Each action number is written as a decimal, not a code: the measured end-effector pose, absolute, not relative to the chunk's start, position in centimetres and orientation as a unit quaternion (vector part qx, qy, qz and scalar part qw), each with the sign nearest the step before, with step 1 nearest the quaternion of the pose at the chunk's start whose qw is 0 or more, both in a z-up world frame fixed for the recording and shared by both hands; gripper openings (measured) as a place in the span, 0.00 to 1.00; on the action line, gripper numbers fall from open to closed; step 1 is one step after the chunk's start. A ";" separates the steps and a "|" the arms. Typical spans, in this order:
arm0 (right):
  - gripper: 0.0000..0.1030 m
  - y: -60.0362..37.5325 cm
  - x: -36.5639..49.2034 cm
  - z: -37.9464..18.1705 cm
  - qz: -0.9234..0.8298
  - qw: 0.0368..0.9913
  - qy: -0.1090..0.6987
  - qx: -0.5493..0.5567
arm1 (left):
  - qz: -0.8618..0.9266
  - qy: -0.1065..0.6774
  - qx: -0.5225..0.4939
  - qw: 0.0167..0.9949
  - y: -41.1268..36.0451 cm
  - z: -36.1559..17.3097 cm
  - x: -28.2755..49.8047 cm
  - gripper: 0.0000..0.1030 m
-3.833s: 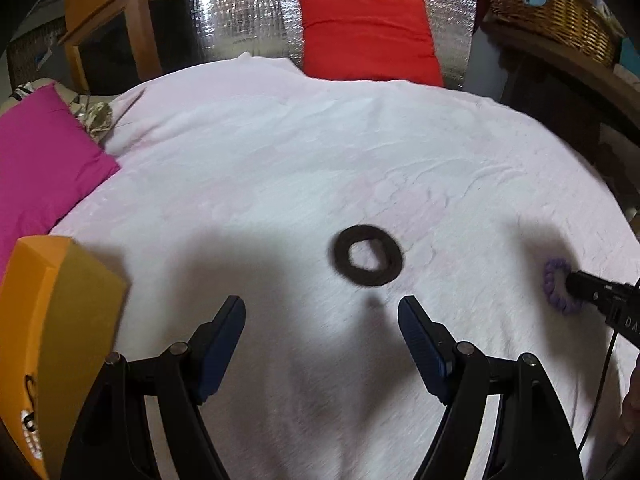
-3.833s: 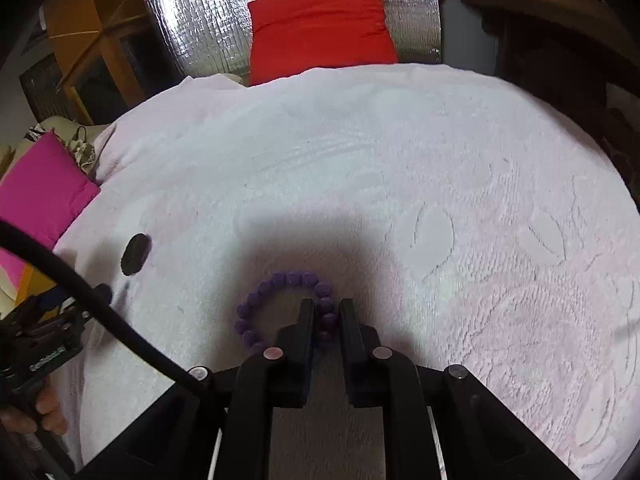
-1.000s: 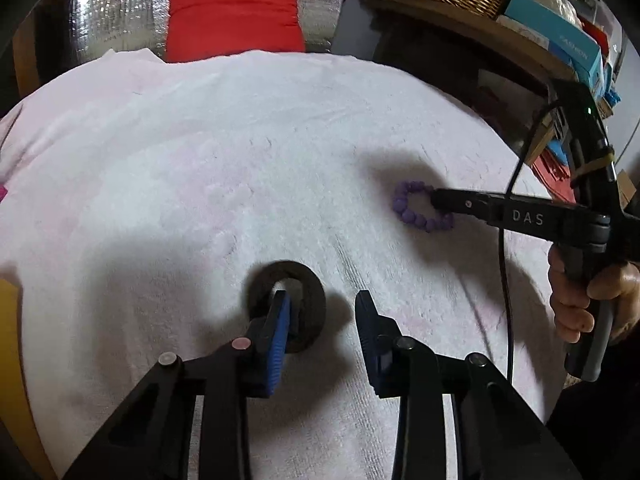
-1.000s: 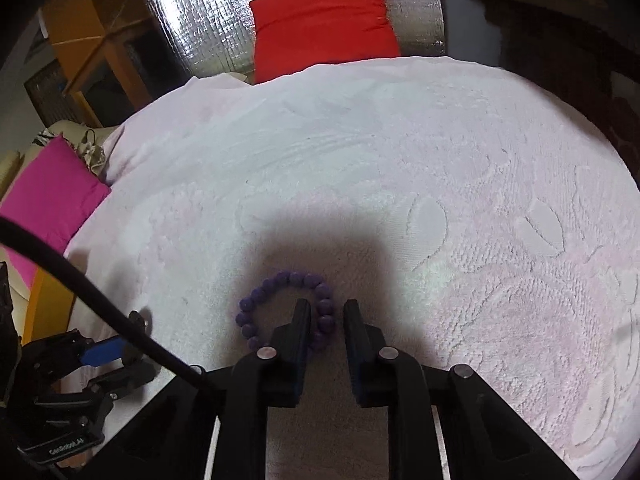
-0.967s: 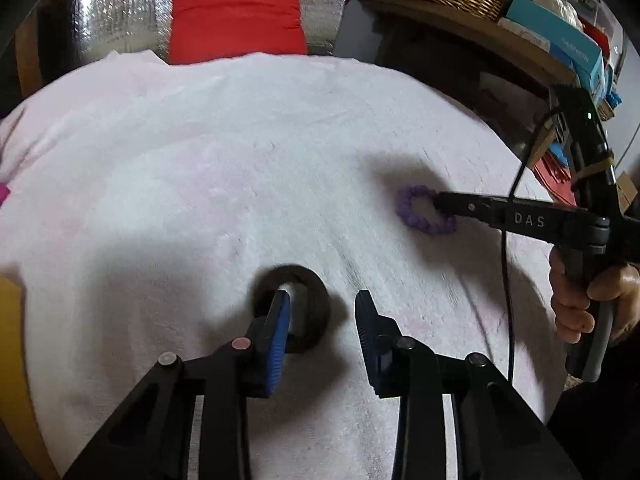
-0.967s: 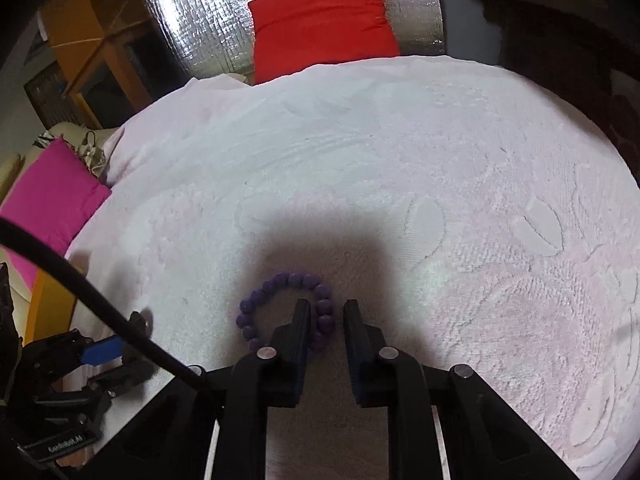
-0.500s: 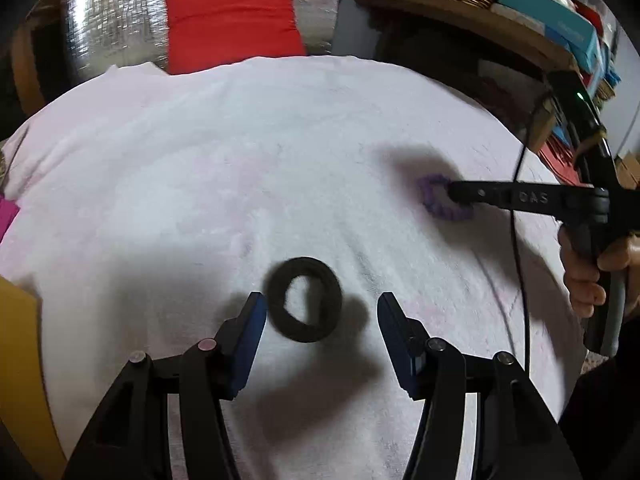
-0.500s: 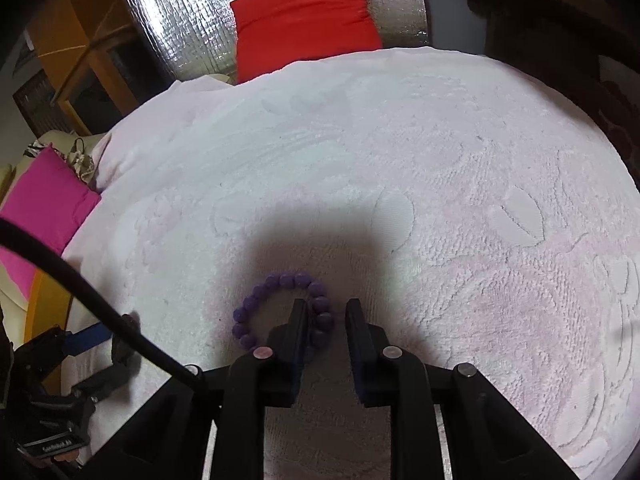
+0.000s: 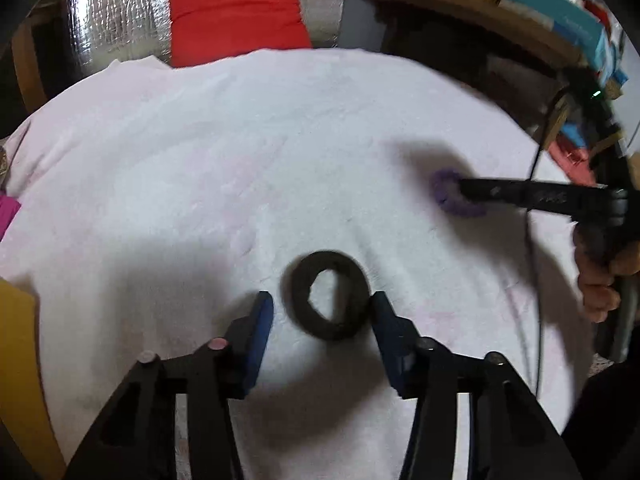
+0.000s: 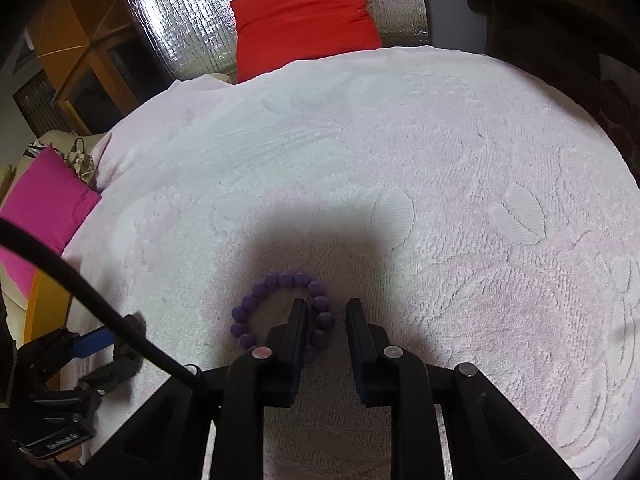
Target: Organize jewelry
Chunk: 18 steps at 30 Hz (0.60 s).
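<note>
— Two items on the towel [image 9: 240,160]: black ring [image 9: 329,294], bead bracelet [image 10: 286,309]. Claws?
— My left claw [image 9: 320,312] spread, just narrowing round the soft ring. Right claw [image 10: 327,316] slightly parted, straddling slippery beads; pinch one strand.

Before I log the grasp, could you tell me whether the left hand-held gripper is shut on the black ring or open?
Open. The left hand-held gripper straddles the black ring, having just narrowed; a gap shows beside the left pad.
</note>
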State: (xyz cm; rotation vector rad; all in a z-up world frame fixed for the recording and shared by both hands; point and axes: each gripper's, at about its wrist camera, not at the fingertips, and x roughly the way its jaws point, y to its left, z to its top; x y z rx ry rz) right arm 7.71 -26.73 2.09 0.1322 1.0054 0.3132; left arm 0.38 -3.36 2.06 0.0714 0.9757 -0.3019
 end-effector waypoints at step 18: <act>0.13 -25.7 6.9 2.4 0.151 0.879 0.453 0.005 | -0.148 0.450 0.020 0.880 -4.5 2.4 0.9 0.17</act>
